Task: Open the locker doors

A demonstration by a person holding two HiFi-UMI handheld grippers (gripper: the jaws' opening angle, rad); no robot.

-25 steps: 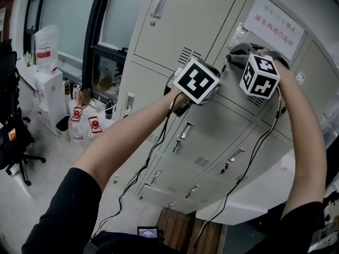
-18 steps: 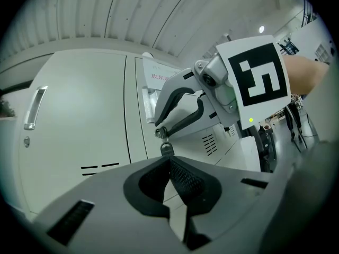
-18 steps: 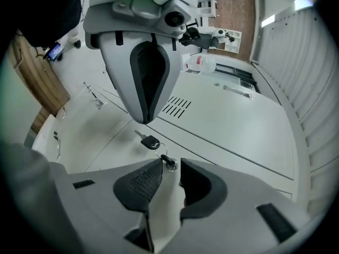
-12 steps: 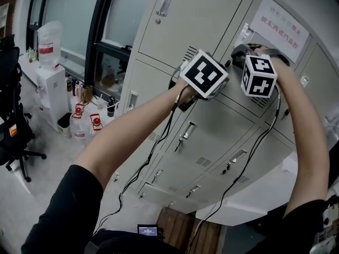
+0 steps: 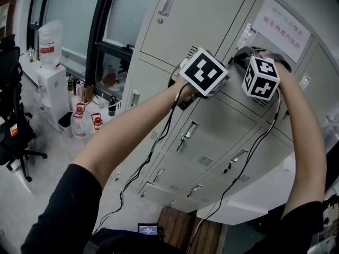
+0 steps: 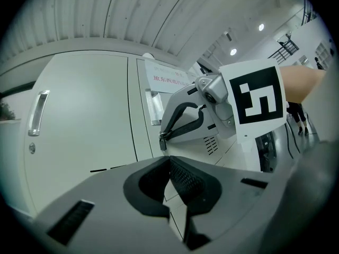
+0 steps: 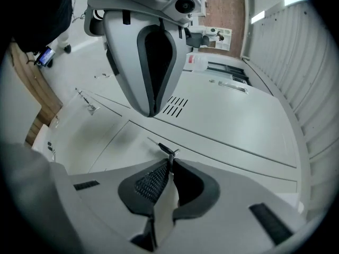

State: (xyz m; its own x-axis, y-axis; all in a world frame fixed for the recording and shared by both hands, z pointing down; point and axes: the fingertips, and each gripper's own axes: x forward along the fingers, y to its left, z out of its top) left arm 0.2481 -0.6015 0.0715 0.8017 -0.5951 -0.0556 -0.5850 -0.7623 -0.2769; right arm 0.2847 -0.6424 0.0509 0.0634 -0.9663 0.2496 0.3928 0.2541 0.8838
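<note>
Gripping 1 small latch tab [image 7: 167, 150] at a door seam of the closed lockers [image 5: 212, 15], my right gripper [image 7: 169, 162] has just been closing, tab pinched at its tips. Left gripper [image 6: 169, 160] jaws together, empty, just beside it. 1 sign [image 5: 280, 21]. Open floor [image 5: 47, 163] left, 2 bottles [image 5: 79, 125], 1 chair [image 5: 13, 126].

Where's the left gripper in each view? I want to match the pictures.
Head view: left gripper, centre, in front of the lockers.
Left gripper view: left gripper, bottom centre, jaws together, nothing between them.
Right gripper view: left gripper, top centre, tip pointing down the picture.
Shared landmark: the top left locker's handle.
</note>
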